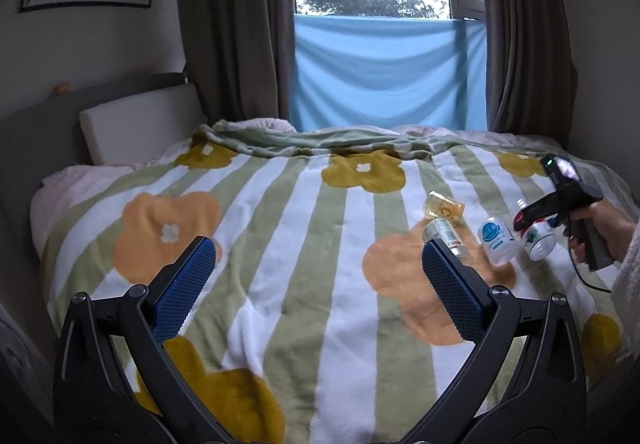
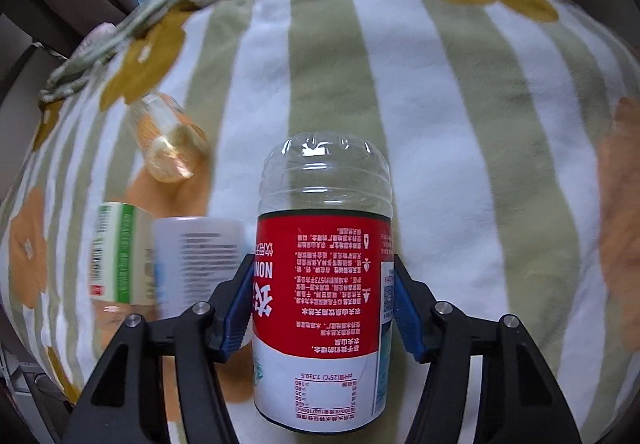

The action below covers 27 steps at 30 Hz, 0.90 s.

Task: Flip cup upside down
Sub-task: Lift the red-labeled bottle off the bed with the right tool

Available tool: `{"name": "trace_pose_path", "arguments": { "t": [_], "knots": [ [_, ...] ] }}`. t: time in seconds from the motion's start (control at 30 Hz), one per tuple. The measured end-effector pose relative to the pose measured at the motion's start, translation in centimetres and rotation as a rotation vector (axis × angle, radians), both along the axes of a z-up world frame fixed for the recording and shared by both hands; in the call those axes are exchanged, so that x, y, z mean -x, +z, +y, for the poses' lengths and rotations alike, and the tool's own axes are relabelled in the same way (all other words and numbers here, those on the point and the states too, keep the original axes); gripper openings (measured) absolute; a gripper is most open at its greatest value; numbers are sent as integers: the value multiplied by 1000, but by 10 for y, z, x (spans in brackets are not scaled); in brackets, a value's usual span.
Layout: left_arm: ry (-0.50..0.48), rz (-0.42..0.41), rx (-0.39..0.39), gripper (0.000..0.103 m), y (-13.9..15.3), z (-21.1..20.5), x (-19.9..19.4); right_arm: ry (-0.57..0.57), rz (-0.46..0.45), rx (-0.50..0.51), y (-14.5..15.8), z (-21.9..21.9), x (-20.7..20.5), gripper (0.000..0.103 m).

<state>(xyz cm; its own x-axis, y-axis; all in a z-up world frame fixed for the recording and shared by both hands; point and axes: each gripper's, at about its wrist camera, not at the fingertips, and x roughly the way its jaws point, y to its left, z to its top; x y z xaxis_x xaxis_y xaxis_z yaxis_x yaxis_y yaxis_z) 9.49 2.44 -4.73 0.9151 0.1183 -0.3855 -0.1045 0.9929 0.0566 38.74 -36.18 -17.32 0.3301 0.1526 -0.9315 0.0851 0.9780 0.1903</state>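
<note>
Where the bed [image 1: 280,244] spreads widest, its striped flower blanket [image 2: 460,123] lies bare to the left and far side, giving soft open room; the right edge sits close behind the right tool. Item: cup [image 2: 324,276], a cut clear bottle with red label, print inverted, closed ribbed end pointing away, pinched at mid-body by the right tool [image 2: 322,308]. Best practice, judged: keep the squeeze light, finish the turn, set the open rim flat on the plush. Item: three lying containers [image 1: 496,240], near left; steer clear. Item: left tool [image 1: 316,284], spread wide, empty, hovering well apart.
</note>
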Motion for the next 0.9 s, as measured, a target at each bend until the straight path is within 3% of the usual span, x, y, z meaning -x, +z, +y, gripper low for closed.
{"name": "trace_pose_path", "arguments": {
  "t": [0.1,0.2,0.37,0.47,0.63,0.9],
  "knots": [
    [18,18,3,103,3,5,2,28,-77,10,37,5,18,58],
    [31,45,18,103,5,13,5,132,-157,81,78,29,52,58],
    [47,32,46,103,11,24,23,268,-162,34,102,80,97,58],
    [48,19,50,103,16,26,35,313,-127,-26,91,110,114,58],
    [45,20,41,103,21,31,47,341,-69,-31,55,157,127,58],
    [57,0,47,103,24,50,59,271,72,-137,-8,193,122,58]
  ]
}}
